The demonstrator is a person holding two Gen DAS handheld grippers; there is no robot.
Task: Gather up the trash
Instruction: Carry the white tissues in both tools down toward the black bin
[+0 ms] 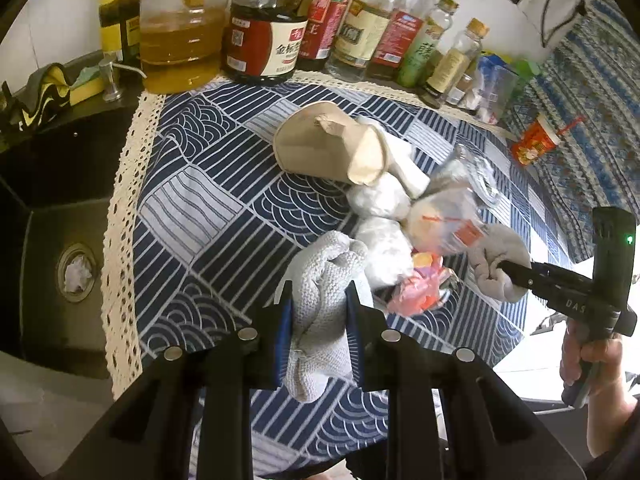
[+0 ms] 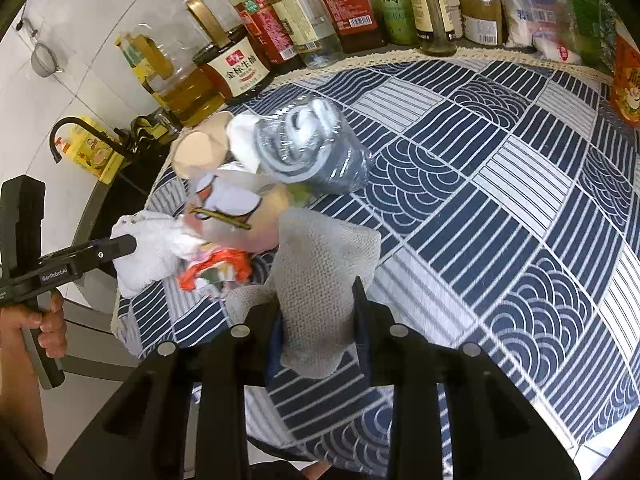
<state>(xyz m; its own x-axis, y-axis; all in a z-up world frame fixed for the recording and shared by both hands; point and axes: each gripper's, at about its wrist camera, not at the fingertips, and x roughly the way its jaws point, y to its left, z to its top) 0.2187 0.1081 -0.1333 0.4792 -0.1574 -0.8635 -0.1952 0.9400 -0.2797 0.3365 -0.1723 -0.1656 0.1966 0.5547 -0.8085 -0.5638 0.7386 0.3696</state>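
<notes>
1. The trash is a loose heap in the middle of my tabletop: a crushed tan paper cup (image 1: 332,148) at 12 o'clock of the heap, white crumpled tissue balls (image 1: 378,200) under it, a clear crinkled plastic bag (image 1: 452,216), and orange-red wrappers (image 1: 416,288) nearest me.
2. My left gripper (image 1: 320,312) has its jaws clamped on a pale grey knitted cloth (image 1: 324,300), which bunches between the blue pads at 7 o'clock of the heap.
3. My right gripper (image 2: 316,304) has its jaws shut on a second beige-grey knitted cloth (image 2: 320,272), at 5 o'clock of the heap in the right wrist view.
4. In that view a wrapped dark-and-white striped roll in clear film (image 2: 312,148) lies at 12 o'clock of the heap, beside the cup.
5. The heap rests on a navy-and-white patterned tablecloth with a cream lace edge (image 1: 208,216).
6. A row of oil and sauce bottles (image 1: 264,36) lines the far edge at 12 o'clock.
7. A red printed cup with a straw (image 1: 536,140) lies at 2 o'clock.
8. A dark sink (image 1: 60,216) sits at 9 o'clock, with white paper in its drain.
</notes>
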